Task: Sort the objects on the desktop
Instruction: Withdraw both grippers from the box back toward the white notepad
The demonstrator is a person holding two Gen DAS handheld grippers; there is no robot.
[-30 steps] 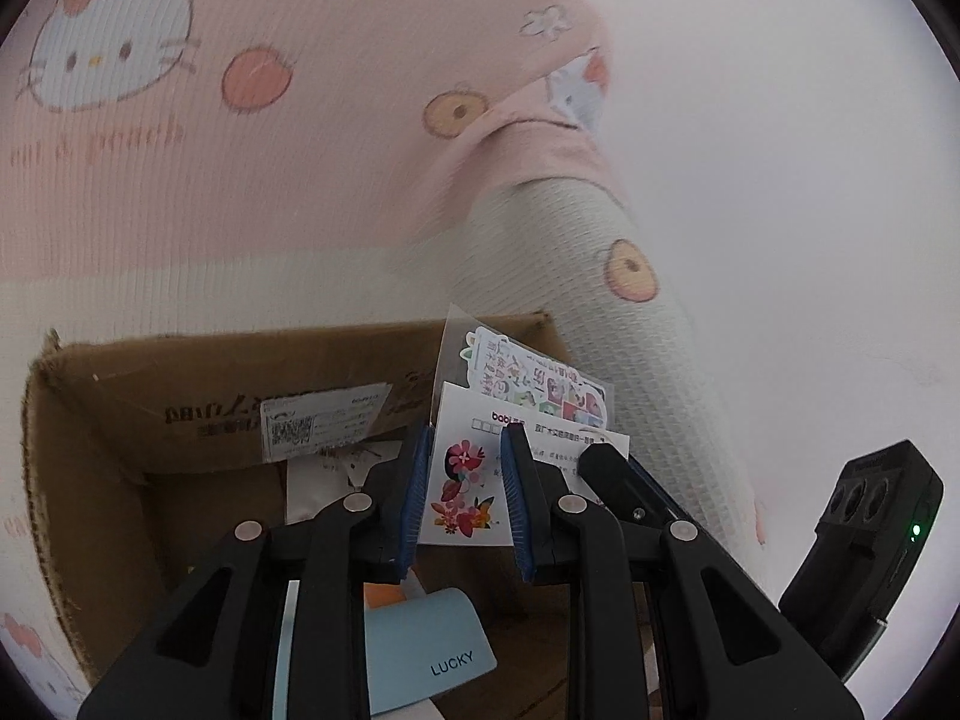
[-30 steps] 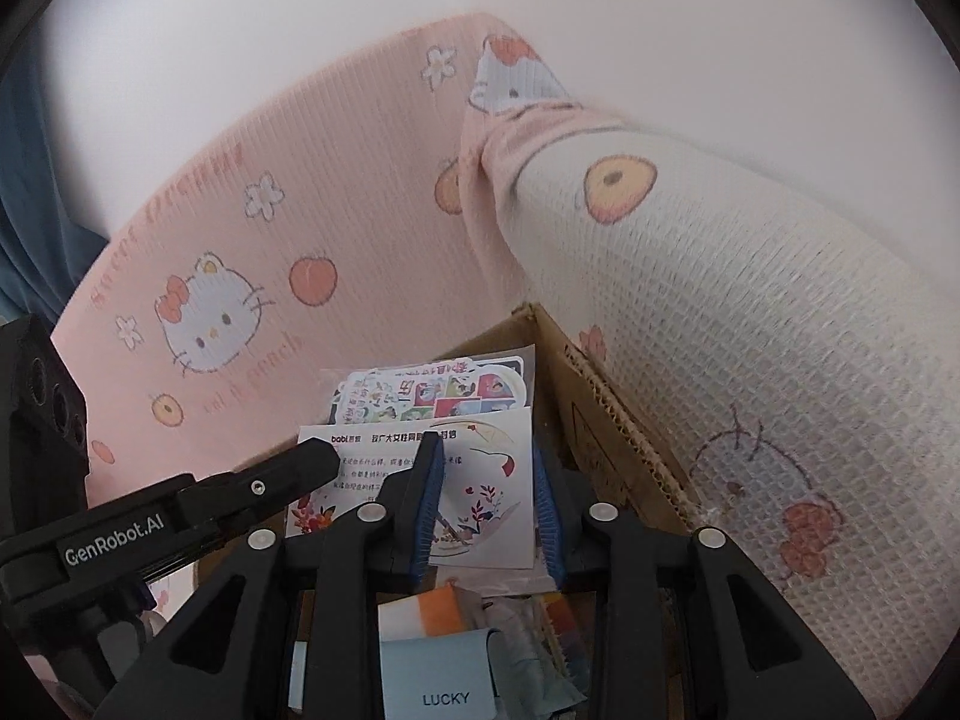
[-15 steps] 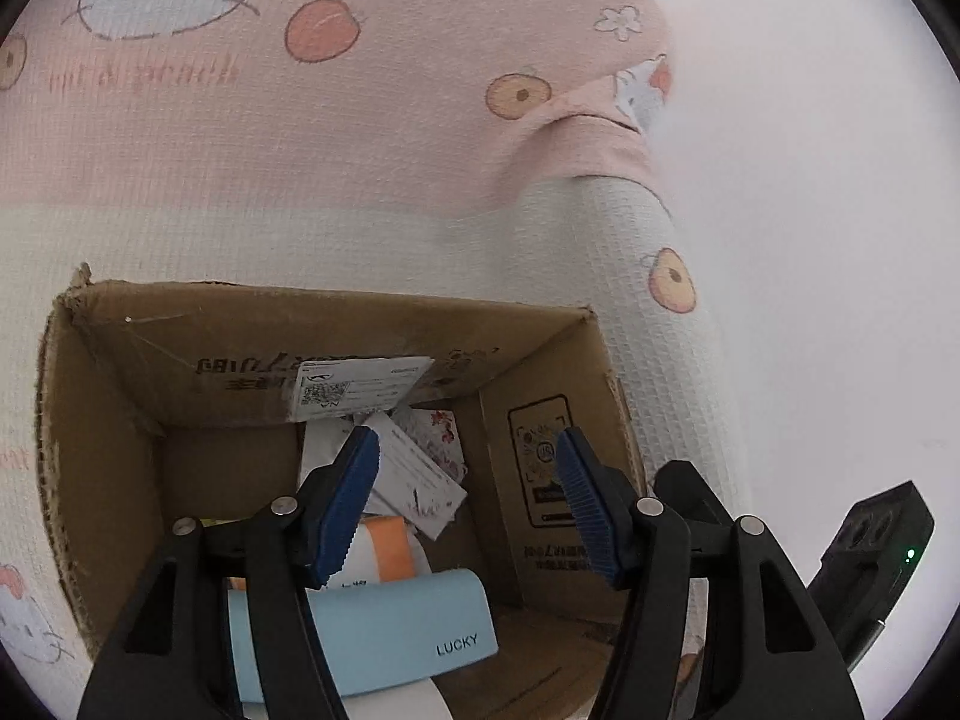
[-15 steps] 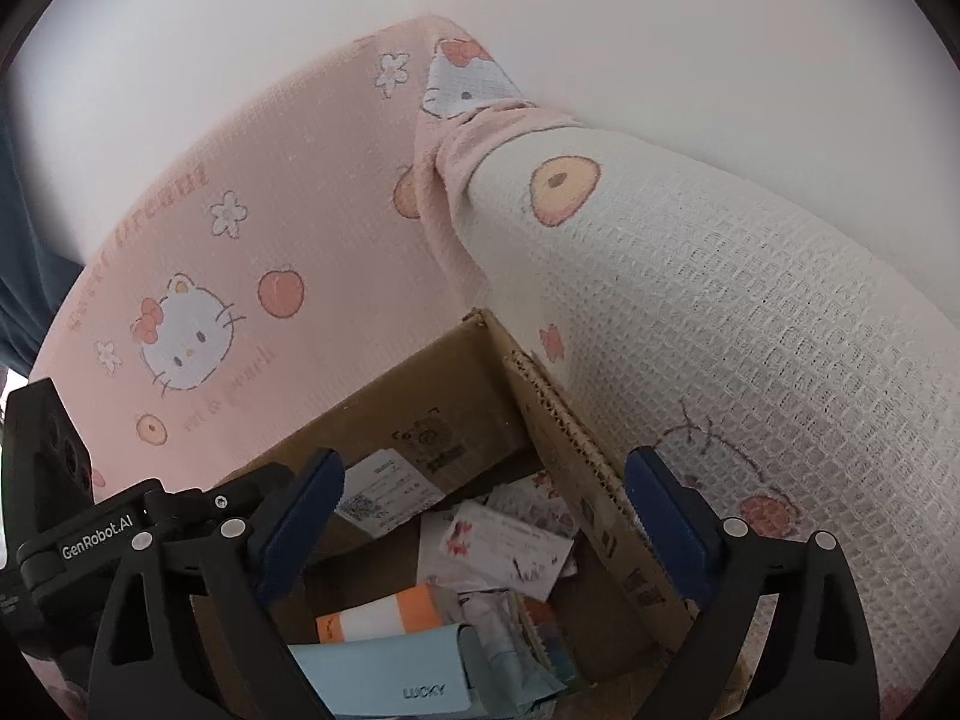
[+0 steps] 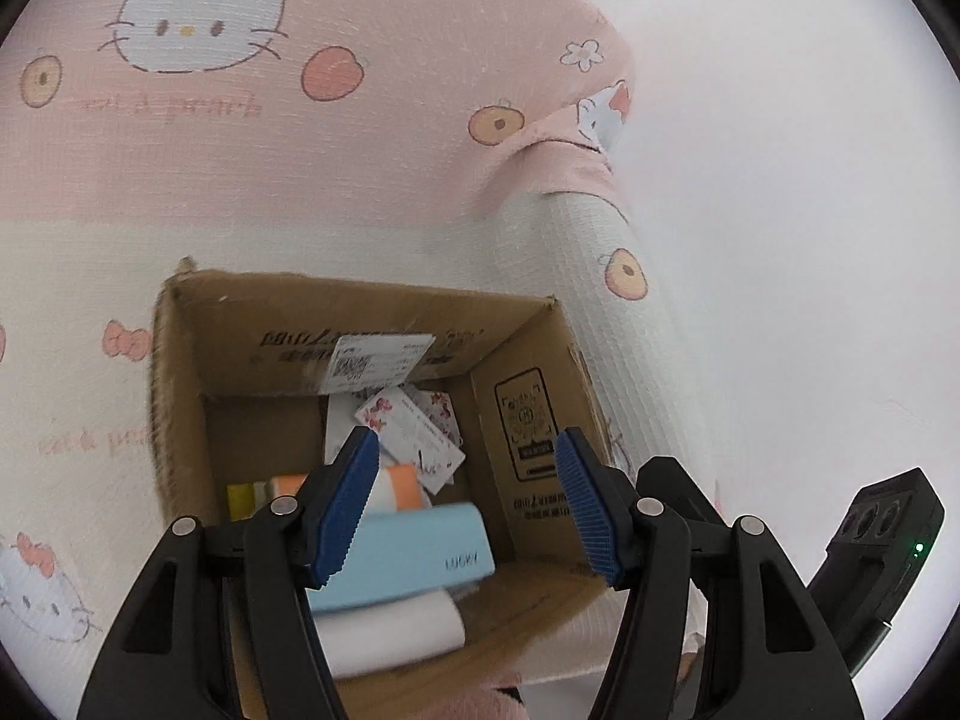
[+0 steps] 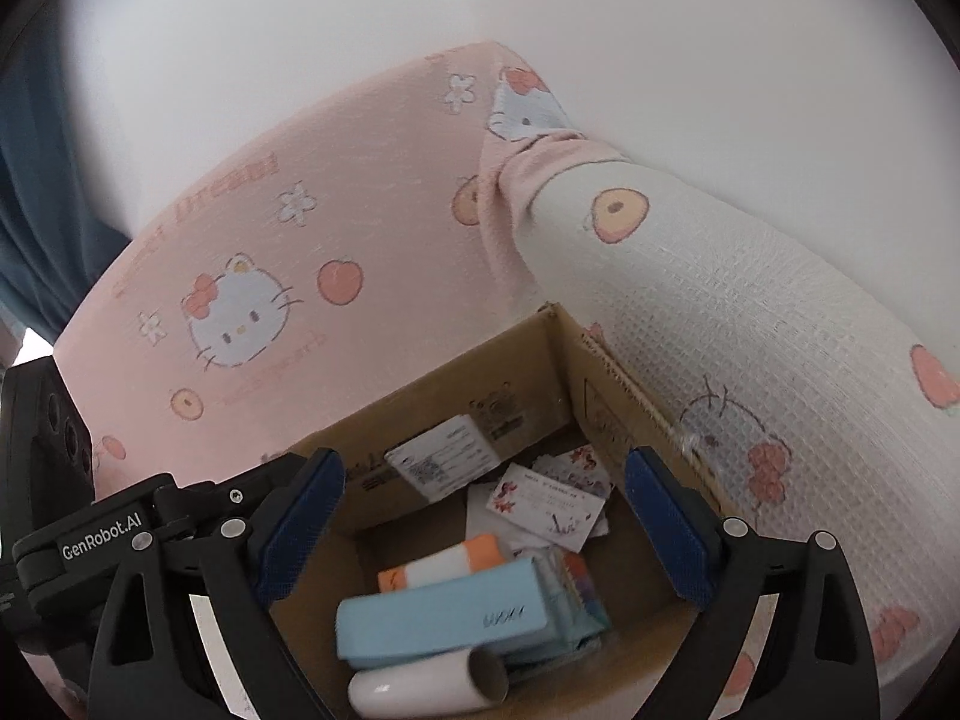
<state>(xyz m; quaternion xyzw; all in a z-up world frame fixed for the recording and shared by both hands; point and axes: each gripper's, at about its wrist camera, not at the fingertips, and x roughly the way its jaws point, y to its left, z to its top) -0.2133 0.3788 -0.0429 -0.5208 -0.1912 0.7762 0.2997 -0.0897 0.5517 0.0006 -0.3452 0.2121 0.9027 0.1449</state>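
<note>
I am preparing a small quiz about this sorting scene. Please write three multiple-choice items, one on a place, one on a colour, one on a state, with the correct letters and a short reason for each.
1. Where does the case marked LUCKY lie?
A. inside the cardboard box
B. on the sofa cover beside the box
C. between the right tool's pads

2. What colour is that case?
A. orange
B. light blue
C. black

3. How do the two tools stand?
A. both closed on a card
B. left closed, right open
C. both open and holding nothing

Answers:
1 A: the LUCKY case rests among the other items inside the cardboard box.
2 B: its shell shows light blue in both views.
3 C: the left tool and the right tool each show a wide gap between their blue pads, with nothing gripped; the sticker cards lie down in the box.
</note>
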